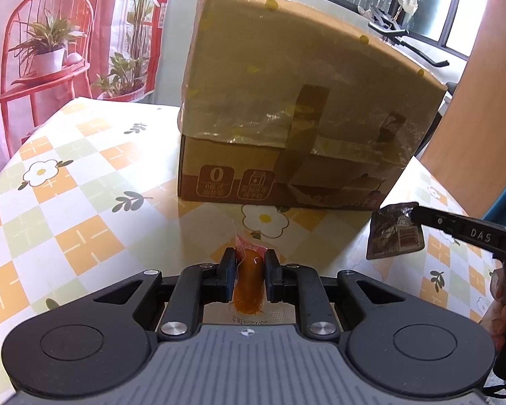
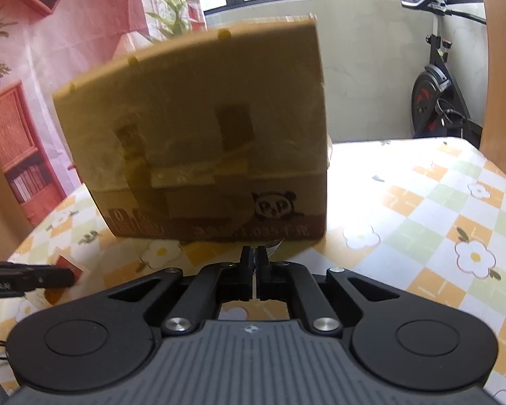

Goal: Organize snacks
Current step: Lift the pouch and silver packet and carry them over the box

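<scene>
A brown cardboard box [image 1: 286,108] with taped flaps stands on the table ahead of both grippers; it also shows in the right wrist view [image 2: 205,135]. My left gripper [image 1: 249,260] is shut on an orange sausage snack in a clear wrapper [image 1: 249,276], held just above the table in front of the box. My right gripper [image 2: 254,253] is shut on a thin dark snack packet [image 1: 393,233], seen edge-on in its own view and hanging from its fingers [image 1: 455,229] in the left wrist view, right of the box's front corner. The left gripper's finger [image 2: 33,278] shows at the left edge of the right wrist view.
The table carries a checked orange, green and white cloth with flowers [image 1: 67,202]. A wooden panel [image 1: 482,118] stands at the right. An exercise bike [image 2: 435,94] stands behind the table. A printed backdrop of a red chair and plants [image 1: 44,50] hangs at the left.
</scene>
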Tool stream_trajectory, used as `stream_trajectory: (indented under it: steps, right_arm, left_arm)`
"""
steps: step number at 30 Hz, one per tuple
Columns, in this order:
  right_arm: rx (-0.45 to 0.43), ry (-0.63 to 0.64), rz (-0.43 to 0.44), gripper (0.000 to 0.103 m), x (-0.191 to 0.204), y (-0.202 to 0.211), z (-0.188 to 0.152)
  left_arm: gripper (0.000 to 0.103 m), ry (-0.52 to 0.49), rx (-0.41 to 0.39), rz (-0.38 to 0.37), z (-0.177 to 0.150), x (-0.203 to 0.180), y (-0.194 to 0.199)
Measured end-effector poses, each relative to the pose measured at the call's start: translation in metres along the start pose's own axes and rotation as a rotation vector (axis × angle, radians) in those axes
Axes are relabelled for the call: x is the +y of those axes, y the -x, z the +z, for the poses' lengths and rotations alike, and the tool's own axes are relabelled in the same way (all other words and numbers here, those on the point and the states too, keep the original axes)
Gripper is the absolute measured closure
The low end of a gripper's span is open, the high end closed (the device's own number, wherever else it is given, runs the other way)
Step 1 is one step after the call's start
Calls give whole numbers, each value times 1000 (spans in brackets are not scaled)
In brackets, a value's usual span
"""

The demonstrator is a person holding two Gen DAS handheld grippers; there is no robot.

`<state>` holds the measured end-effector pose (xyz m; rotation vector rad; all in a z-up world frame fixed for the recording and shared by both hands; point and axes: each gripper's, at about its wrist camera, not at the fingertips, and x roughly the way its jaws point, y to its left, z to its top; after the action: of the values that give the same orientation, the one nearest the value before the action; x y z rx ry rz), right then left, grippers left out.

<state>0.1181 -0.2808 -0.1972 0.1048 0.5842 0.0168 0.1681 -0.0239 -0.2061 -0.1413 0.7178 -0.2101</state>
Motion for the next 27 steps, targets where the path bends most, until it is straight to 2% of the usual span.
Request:
stream_trajectory:
  steps: [7,16,27]
  right_arm:
    - [-62,11,25,101,9,21,19]
    - [-168,55,60,101,23,55,49]
    - [-316,58,101,101,30,94,104]
  left_arm:
    - [84,-17,-48,-12,16,-2,8]
    - [84,-64,-186,-60,65,-13,38]
    - [84,-163,-300,-98,118,-35,57]
